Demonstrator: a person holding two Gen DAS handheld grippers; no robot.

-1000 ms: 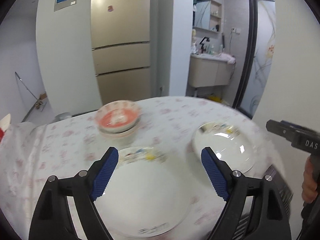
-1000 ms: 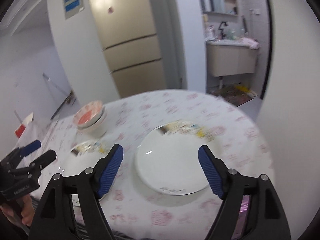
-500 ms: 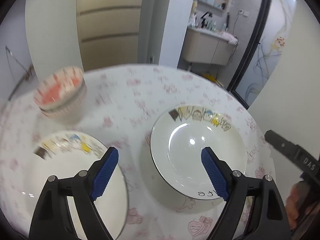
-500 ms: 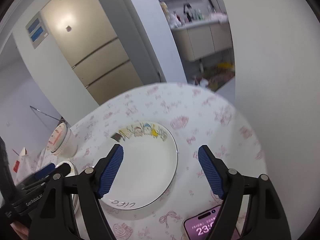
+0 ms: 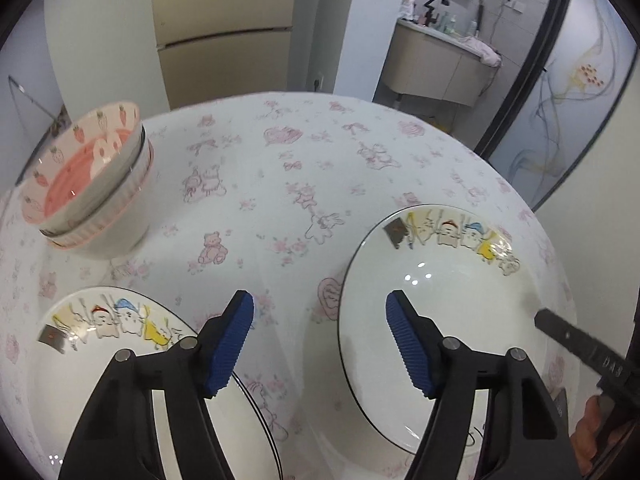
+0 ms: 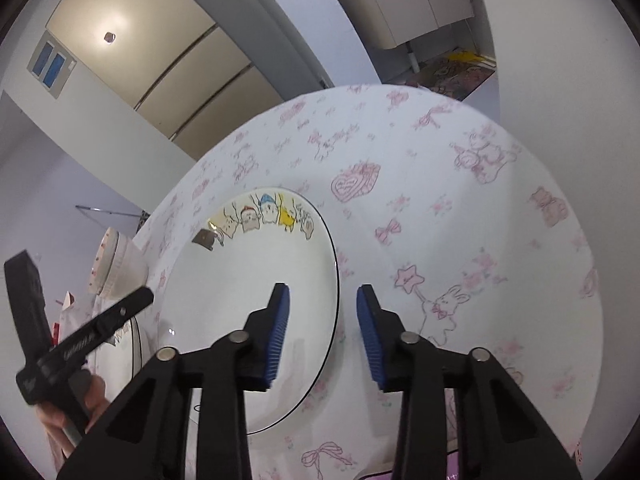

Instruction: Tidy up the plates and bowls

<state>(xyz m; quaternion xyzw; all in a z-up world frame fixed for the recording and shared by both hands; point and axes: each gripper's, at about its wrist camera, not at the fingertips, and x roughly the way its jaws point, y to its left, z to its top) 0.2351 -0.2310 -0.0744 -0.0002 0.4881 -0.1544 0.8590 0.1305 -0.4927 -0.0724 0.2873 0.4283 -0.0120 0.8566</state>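
Plates lie apart on the surface (image 5: 280,168), unstacked: right plate (image 6: 256,312) under the right tongs (image 6: 320,332), whose spread jaws straddle its rim, likely to pinch it. Left tongs (image 5: 320,340) hover spread between both plates, tilted down; left plate (image 5: 100,360) below, bowls (image 5: 92,184) beyond.

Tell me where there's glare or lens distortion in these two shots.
Left wrist view: small ceiling-light glints on the right plate, sharp focus, fisheye bending the round table edge. Right wrist view: a bright hotspot on the fridge door, a reflection on the plate rim, walls strongly curved, dark vignette at the corners.
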